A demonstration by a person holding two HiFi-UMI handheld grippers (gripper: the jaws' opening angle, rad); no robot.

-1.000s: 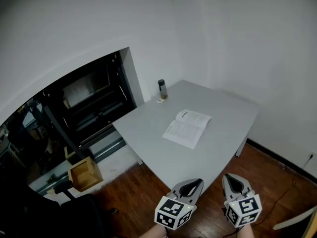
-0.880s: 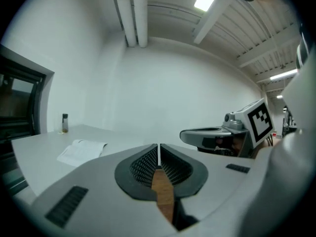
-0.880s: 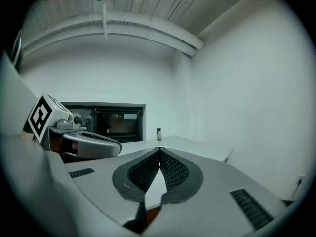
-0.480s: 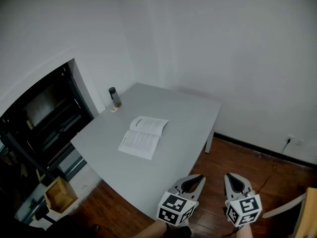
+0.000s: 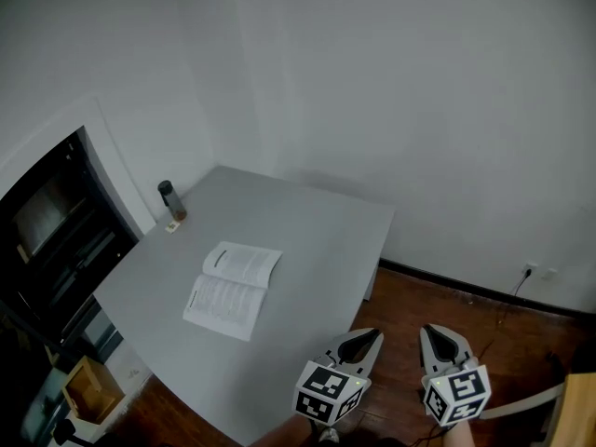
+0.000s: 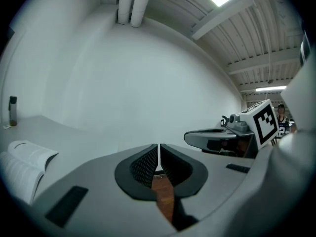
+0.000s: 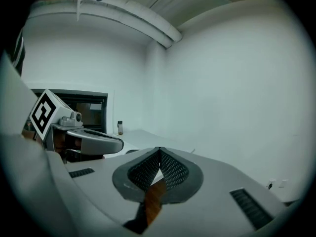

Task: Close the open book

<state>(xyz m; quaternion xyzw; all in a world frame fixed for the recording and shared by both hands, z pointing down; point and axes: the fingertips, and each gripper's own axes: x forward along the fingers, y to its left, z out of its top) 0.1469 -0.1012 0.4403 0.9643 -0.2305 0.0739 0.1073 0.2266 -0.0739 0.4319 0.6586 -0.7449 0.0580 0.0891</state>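
Note:
An open book [image 5: 233, 287] lies face up near the middle of the grey table [image 5: 317, 240], white pages showing; in the left gripper view the book [image 6: 22, 167] is at the far left. Both grippers hover side by side over the wooden floor, off the table's near right corner and well short of the book. My left gripper [image 5: 368, 336] has its jaws together with nothing between them, as its own view [image 6: 158, 149] confirms. My right gripper [image 5: 433, 331] is likewise shut and empty [image 7: 159, 152].
A small dark bottle [image 5: 168, 198] stands at the table's far left corner by the wall. A black glazed opening [image 5: 47, 231] fills the left wall, with a wooden box [image 5: 88, 389] on the floor below. A pale chair edge [image 5: 568, 408] is at the right.
The view has swung rightward: table, book and bottle slid left in the head view, and more white wall and floor show. Both grippers stay shut, side by side.

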